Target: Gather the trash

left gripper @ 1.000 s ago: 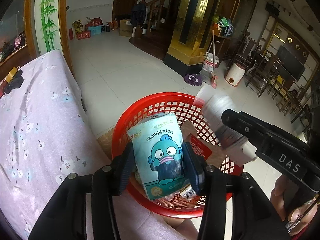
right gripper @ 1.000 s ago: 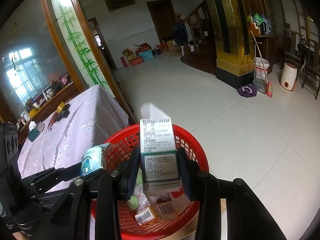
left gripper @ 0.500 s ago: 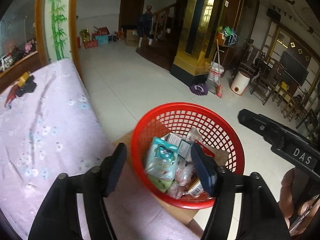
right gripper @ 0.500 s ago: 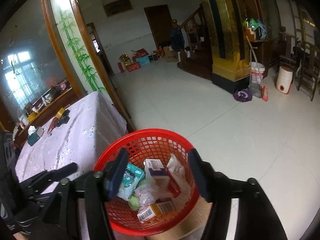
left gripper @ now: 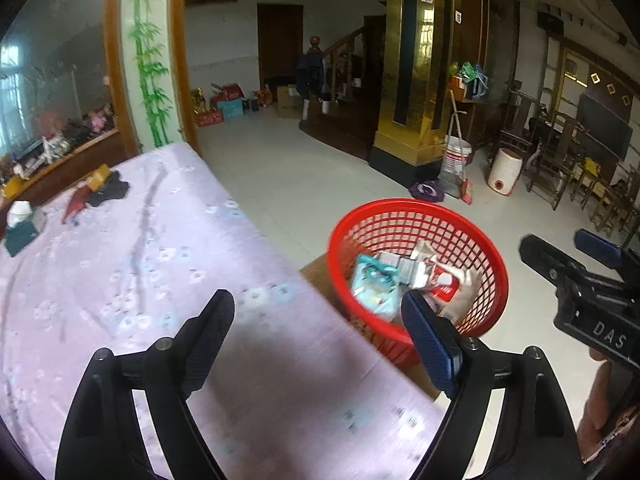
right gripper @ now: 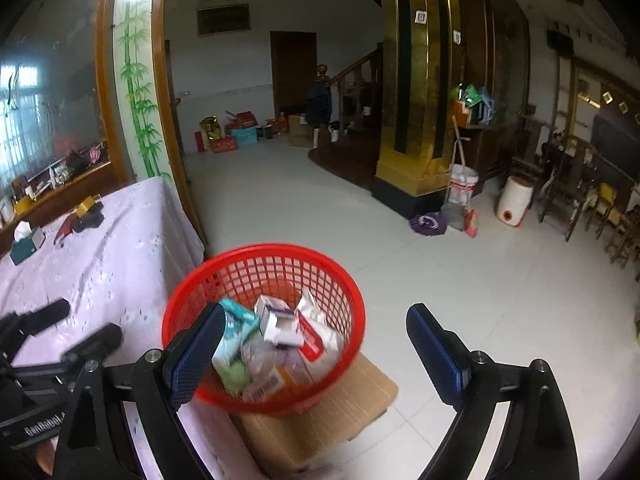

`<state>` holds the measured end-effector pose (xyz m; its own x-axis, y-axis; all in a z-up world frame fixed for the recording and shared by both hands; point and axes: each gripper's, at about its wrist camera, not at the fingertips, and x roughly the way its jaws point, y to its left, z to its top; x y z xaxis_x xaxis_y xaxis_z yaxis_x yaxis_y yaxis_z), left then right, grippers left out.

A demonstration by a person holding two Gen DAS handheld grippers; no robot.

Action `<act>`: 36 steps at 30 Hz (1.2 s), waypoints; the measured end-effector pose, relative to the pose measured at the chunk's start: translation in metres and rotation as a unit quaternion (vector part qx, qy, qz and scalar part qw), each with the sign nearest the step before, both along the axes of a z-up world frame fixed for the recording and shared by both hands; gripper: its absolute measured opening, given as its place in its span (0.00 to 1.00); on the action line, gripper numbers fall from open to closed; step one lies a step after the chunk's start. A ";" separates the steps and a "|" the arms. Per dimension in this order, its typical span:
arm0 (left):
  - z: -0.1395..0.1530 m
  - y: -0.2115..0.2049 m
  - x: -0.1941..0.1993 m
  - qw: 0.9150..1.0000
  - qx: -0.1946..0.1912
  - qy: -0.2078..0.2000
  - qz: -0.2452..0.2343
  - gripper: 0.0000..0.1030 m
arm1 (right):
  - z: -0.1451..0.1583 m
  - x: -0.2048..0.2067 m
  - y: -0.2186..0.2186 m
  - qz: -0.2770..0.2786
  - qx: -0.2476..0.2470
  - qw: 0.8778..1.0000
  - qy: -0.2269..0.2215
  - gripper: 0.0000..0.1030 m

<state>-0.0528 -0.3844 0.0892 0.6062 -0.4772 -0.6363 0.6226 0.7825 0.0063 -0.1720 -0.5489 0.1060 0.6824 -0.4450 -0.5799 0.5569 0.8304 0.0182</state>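
Right wrist view: red mesh basket (right gripper: 256, 268) holds crumpled packets; both grippers' jaws opening, empty.

Your red basket (right gripper: 262, 276): open lattice sides, solid red rim. Inside it, a teal packet (right gripper: 234, 338) with a cartoon print, a white carton (right gripper: 278, 322) edged in purple, a red-and-white box (right gripper: 310, 338). It sits on a plain brown cardboard box (right gripper: 340, 408).

Your table (left gripper: 132, 264), left: pale lilac cloth scattered with small white and light-blue blossoms. On its far end, a dark teal tissue box (right gripper: 26, 242) with white tissue.

Your left tool (left gripper: 316, 332) and right tool (right gripper: 316, 350): black frames, dark blue ribbed pads.

Far: white floor tiles, gold pillar (right gripper: 416, 80) with black stripes, green bamboo painted on a white panel (right gripper: 138, 92).
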 end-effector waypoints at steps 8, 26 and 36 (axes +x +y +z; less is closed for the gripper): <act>0.005 0.054 -0.049 0.998 0.014 -0.060 0.016 0.94 | -0.017 -0.045 0.058 -0.007 -0.020 1.000 -0.001 0.96; -0.029 0.132 -0.079 0.993 0.049 -0.026 0.107 0.96 | -0.038 -0.057 0.114 0.011 -0.028 1.000 -0.001 0.97; -0.036 0.130 -0.085 0.993 0.056 -0.028 0.096 0.96 | -0.040 -0.046 0.125 0.022 -0.038 0.999 0.007 0.97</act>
